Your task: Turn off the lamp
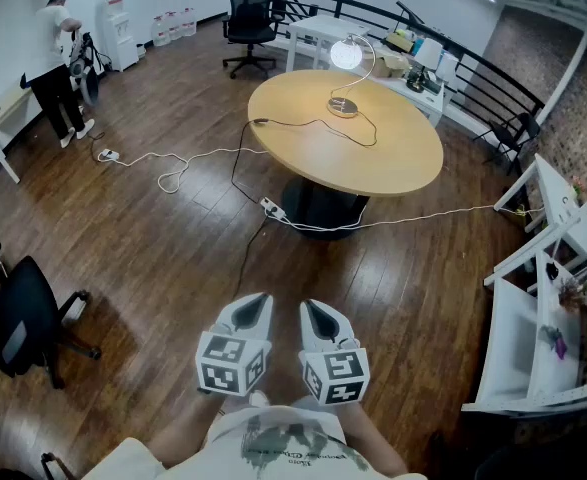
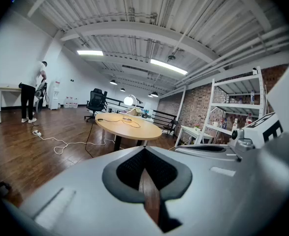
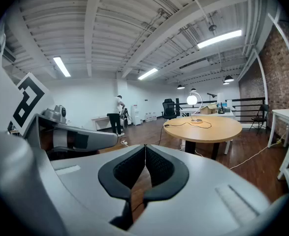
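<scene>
Left tongs (image 1: 256, 300): clenched, tips together, nothing between them. Right tongs (image 1: 313, 308): likewise clenched and empty. Both are held low, close to the body.

Lamp (image 1: 346, 55): lit, on the far side of the round bench (image 1: 393, 163), well apart from both tongs. Its switch cannot be made out from here.

Judgement: approach first, find the switch on the base or the cord (image 1: 318, 126), then press with one closed tip.
</scene>
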`<control>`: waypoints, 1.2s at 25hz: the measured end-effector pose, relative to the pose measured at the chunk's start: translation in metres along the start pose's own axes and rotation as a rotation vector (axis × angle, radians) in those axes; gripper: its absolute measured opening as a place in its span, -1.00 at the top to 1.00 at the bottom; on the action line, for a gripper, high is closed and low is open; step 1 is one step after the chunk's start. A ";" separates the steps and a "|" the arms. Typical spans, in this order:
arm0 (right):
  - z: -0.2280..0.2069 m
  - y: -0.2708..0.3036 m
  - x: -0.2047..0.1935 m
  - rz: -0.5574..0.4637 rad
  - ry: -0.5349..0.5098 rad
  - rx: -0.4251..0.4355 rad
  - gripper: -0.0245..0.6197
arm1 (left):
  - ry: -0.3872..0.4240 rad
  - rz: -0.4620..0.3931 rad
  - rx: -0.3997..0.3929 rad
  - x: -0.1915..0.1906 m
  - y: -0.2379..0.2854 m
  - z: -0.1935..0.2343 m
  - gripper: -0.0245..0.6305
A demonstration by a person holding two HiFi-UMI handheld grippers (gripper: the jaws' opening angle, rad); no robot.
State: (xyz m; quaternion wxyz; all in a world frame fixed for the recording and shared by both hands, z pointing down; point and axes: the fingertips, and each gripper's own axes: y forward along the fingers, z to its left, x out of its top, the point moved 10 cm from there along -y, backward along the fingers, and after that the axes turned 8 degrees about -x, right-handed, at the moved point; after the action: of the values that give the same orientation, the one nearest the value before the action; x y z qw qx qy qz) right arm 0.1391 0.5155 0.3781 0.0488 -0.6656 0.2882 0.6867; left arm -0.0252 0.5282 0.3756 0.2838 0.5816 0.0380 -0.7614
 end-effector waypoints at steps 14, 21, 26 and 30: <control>-0.016 0.061 0.009 -0.011 0.008 0.030 0.91 | 0.011 0.005 0.015 0.014 0.043 0.035 0.93; -0.050 0.129 0.038 -0.040 0.008 0.070 0.91 | 0.023 0.012 0.051 0.043 0.105 0.065 0.93; -0.087 0.177 0.062 -0.050 0.013 0.084 0.92 | 0.028 0.021 0.060 0.069 0.162 0.080 0.93; -0.118 0.212 0.078 -0.045 0.016 0.101 0.91 | 0.016 0.038 0.071 0.085 0.207 0.090 0.93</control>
State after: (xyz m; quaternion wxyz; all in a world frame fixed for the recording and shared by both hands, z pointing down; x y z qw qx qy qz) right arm 0.1398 0.2606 0.3813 0.0952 -0.6741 0.3081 0.6645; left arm -0.0177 0.2871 0.3835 0.2772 0.5978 0.0021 -0.7522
